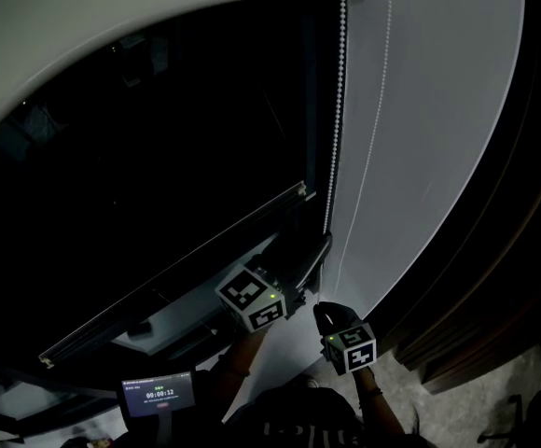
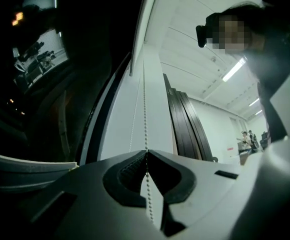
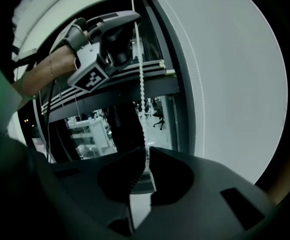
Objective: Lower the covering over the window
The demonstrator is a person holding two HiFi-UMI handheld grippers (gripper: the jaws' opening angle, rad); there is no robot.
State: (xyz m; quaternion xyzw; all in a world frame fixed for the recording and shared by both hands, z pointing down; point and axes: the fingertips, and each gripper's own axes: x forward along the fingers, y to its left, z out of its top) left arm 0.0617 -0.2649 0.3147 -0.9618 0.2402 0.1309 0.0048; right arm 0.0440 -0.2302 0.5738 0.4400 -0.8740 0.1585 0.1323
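Left gripper clamped shut on thin white bead chain; right gripper lower down, pinching same chain. Dark window blind's bottom rail hangs left of both, chain running along its right edge.

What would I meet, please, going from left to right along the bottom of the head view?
Small timer display → left tool → right tool → dark stacked panels.
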